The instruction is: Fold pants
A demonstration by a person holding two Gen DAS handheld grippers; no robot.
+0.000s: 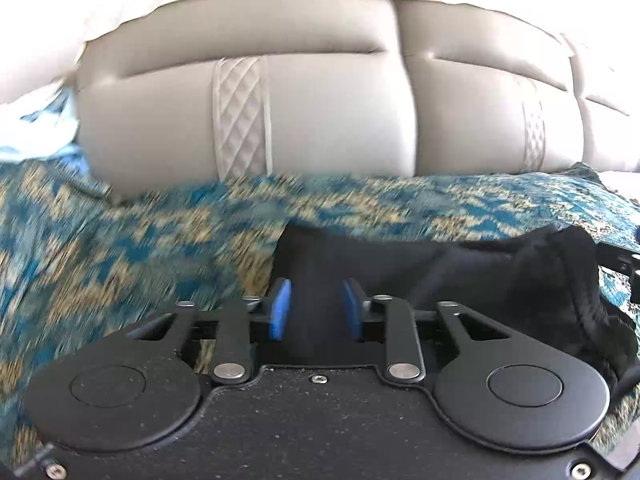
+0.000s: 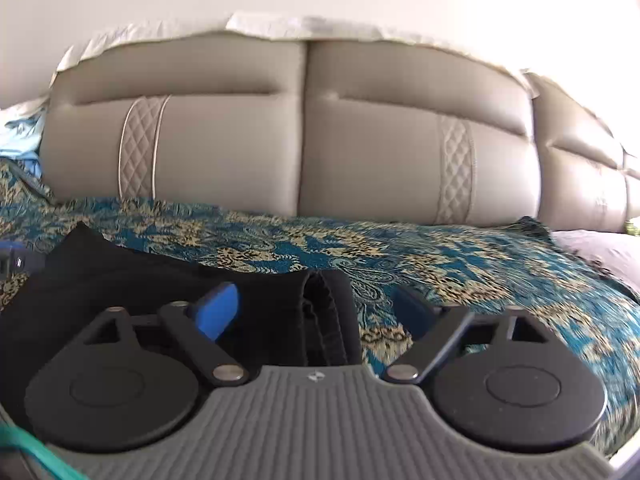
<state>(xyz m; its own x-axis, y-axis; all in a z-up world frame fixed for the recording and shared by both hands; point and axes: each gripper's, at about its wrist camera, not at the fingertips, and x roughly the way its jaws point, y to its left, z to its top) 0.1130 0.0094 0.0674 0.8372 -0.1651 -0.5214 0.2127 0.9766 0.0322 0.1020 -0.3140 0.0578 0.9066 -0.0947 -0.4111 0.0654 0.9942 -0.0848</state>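
Pinching the pants to lift one edge, the left gripper clamps black cloth while the right gripper, jaws spread, straddles the waistband over the bedspread.

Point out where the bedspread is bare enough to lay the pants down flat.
Bare bedspread lies right of the pants, up to the headboard. In the left view, more lies left of the pants, below the headboard. A thinner strip runs between pants and headboard. It is crowded around both claws, left and right, where the black fabric bunches.
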